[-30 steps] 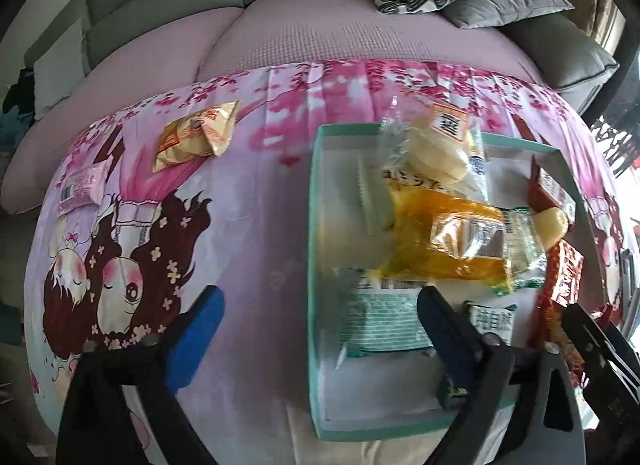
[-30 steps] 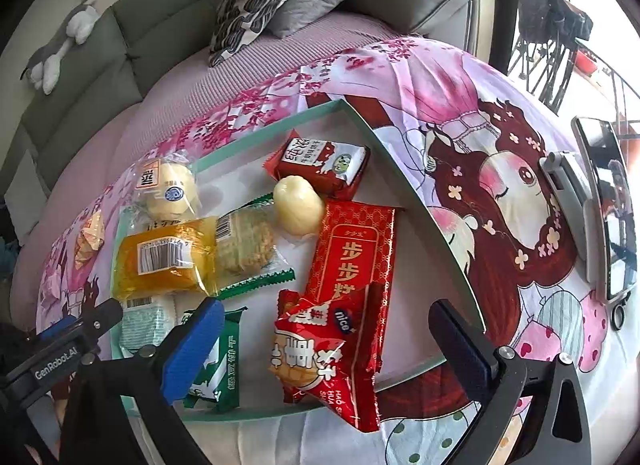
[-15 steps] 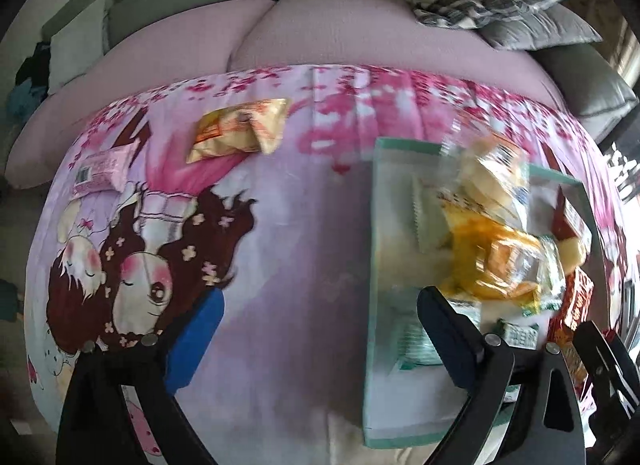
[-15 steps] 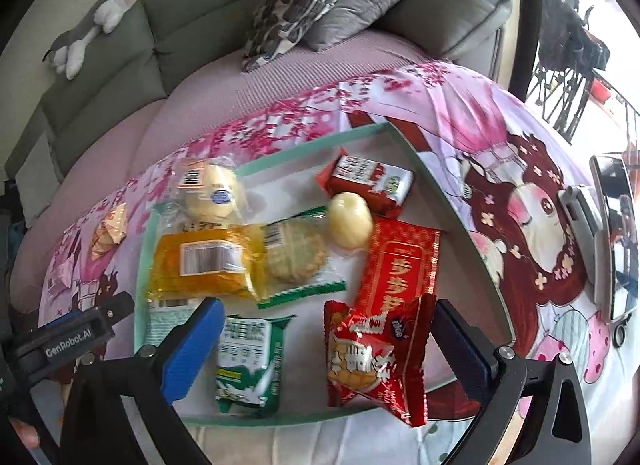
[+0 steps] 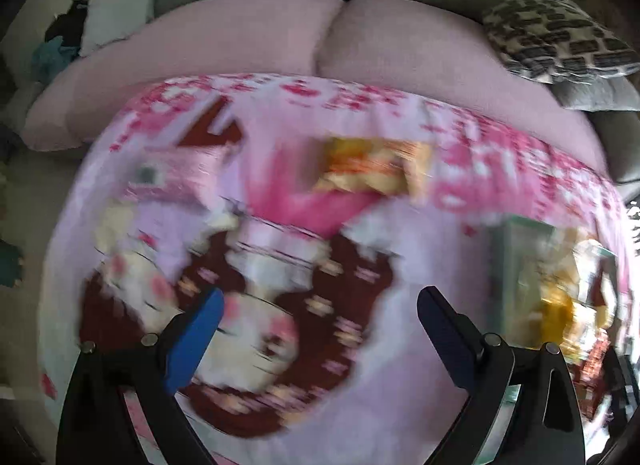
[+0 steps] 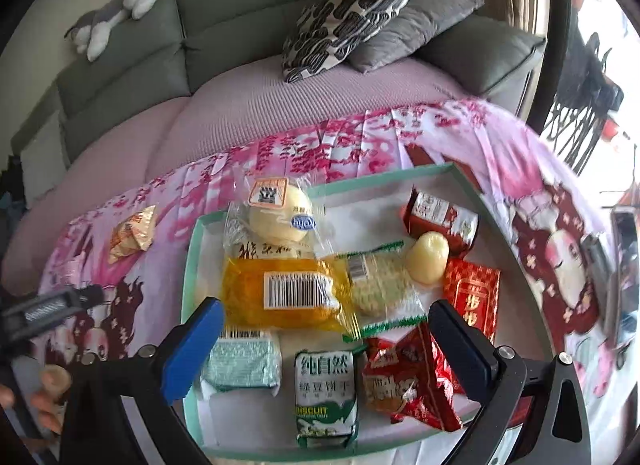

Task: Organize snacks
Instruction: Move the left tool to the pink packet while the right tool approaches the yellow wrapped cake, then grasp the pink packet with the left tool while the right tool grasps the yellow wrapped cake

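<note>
A teal-rimmed tray (image 6: 191, 261) on the pink cartoon cloth holds several snack packs: a yellow cake pack (image 6: 280, 293), a bun bag (image 6: 280, 217), a green biscuit pack (image 6: 326, 397), red packs (image 6: 408, 381). My right gripper (image 6: 324, 329) is open and empty, low over the tray's near side. An orange snack bag (image 5: 372, 169) lies loose on the cloth, left of the tray, also in the right wrist view (image 6: 134, 233). A pink packet (image 5: 176, 177) lies further left. My left gripper (image 5: 320, 313) is open and empty, short of the orange bag. The left wrist view is blurred.
A pink-covered sofa with grey backrests (image 6: 248, 21) stands behind the table, with patterned (image 6: 352, 13) and grey cushions. A plush toy (image 6: 116, 5) lies on the backrest. A phone (image 6: 624, 257) lies at the cloth's right edge. The tray's edge (image 5: 500, 265) shows at the left wrist view's right.
My left gripper has swung left, away from the tray, and now faces the orange bag and pink packet. My right gripper has shifted left over the tray. Both stay open.
</note>
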{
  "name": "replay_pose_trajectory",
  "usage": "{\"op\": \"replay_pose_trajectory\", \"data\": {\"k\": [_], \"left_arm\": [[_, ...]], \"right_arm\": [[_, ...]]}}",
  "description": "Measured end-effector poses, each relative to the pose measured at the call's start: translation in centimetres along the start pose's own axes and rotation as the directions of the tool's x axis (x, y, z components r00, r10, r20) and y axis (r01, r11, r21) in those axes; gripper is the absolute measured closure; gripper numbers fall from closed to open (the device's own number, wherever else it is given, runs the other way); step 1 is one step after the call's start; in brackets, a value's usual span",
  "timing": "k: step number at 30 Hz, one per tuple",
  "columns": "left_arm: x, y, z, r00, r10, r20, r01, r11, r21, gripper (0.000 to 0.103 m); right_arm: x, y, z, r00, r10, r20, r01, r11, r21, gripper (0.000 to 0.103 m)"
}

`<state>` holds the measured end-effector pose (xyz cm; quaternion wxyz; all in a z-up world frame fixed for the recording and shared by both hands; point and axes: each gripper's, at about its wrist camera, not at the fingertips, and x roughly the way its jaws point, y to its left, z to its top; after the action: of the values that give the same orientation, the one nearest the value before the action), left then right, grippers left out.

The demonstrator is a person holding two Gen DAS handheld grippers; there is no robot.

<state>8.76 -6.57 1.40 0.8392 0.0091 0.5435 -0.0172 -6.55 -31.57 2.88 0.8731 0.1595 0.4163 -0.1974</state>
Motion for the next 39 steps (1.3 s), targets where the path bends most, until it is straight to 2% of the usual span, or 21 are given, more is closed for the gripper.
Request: {"op": "replay_pose_trajectory", "data": {"k": [2,5,7,8,12,14,17,21,26,32,36,39], "left_arm": [[0.9,2.5,1.2,1.000,0.021,-0.016,-0.022,0.999,-0.026,0.006],[2.1,5.5,2.4,0.999,0.032,-0.043,-0.035,0.998,-0.059,0.006],[2.6,7.3,3.0,0.998,0.051,-0.037,-0.054,0.996,-0.072,0.006],[2.9,8.0,3.3,0.997,0.063,-0.035,-0.066,0.995,-0.074,0.006],[4.0,10.4,4.7,0.996,0.082,-0.035,-0.084,0.994,-0.070,0.006],[4.3,11.4,5.2,0.996,0.077,-0.034,-0.079,0.994,-0.077,0.006],[4.9,12.9,5.6,0.998,0.029,-0.050,-0.037,0.987,-0.156,0.006],[5.9,13.5,6.3,0.998,0.031,-0.053,-0.043,0.967,-0.250,0.006],[7.4,14.6,7.5,0.998,0.032,-0.046,-0.048,0.917,-0.396,0.006],[8.6,14.8,8.3,0.997,0.069,-0.044,-0.082,0.880,-0.468,0.006],[9.2,14.8,8.3,0.993,0.087,-0.078,-0.113,0.873,-0.474,0.006],[9.2,14.5,7.8,0.992,0.095,-0.078,-0.119,0.893,-0.435,0.006]], "right_arm": [[0.1,0.9,0.6,1.000,0.000,0.006,0.000,1.000,-0.015,0.000],[0.6,2.4,1.3,0.999,-0.045,0.014,0.046,0.997,-0.069,0.000],[1.0,3.2,1.7,0.996,-0.088,0.013,0.088,0.993,-0.083,0.000],[1.1,3.6,1.9,0.997,-0.080,0.012,0.080,0.993,-0.085,0.000],[1.5,6.7,3.2,0.999,-0.031,0.030,0.035,0.990,-0.135,0.000],[1.8,8.9,3.8,0.999,0.025,0.028,-0.020,0.984,-0.174,0.000],[3.3,12.3,4.6,0.988,0.154,-0.015,-0.154,0.971,-0.184,0.000],[6.0,15.9,5.2,0.977,0.205,-0.058,-0.212,0.958,-0.192,0.000],[9.0,18.6,5.8,0.975,0.208,-0.077,-0.220,0.956,-0.196,0.000],[11.5,19.8,7.1,0.974,0.216,-0.075,-0.226,0.957,-0.184,0.000],[13.2,21.0,7.8,0.972,0.217,-0.089,-0.231,0.954,-0.190,0.000],[14.2,21.8,8.0,0.970,0.220,-0.103,-0.237,0.950,-0.204,0.000]]}}
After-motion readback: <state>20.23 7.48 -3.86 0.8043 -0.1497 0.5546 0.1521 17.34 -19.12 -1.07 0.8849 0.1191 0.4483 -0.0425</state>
